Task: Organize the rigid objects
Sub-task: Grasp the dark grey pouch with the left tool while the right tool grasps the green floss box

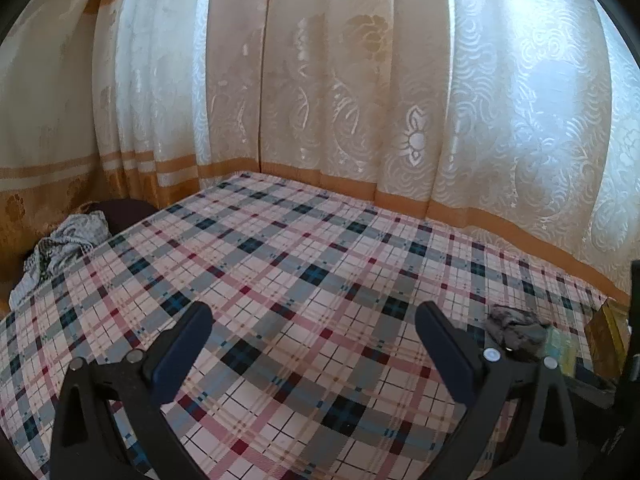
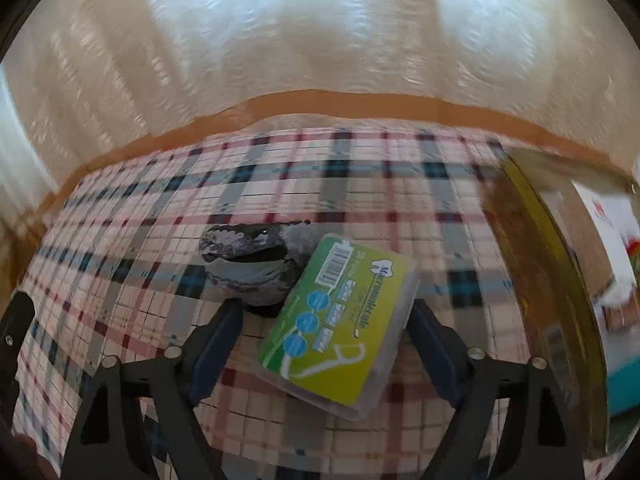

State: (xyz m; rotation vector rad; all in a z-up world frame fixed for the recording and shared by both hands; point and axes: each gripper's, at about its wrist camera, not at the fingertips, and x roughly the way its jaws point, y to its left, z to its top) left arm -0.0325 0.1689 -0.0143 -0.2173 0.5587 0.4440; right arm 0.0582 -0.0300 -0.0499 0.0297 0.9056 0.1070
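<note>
Over on the left, the left tongs (image 1: 314,340) are spread wide with nothing between them, hanging over bare plaid on the surface (image 1: 280,264). My guess is they're parked out of the way while the other side works. Off beyond their left finger, past the surface edge, there's a crumpled grey cloth (image 1: 64,248). Near their right finger sits a dark grey sequined thing (image 1: 516,330).

Moving right, the right tongs (image 2: 326,330) are spread too, with a floss-pick box (image 2: 340,320) lying flat between the fingers, turned at a diagonal. Neither finger looks like it's touching it, though motion blur makes that hard to call. Looks lined up for a pinch across the box's narrow width. Just ahead of these tongs, touching the box's far corner, is that sequined pouch (image 2: 248,264).

Further right of the right tongs stands a yellow-rimmed container (image 2: 560,264), probably where the rigid stuff goes.
</note>
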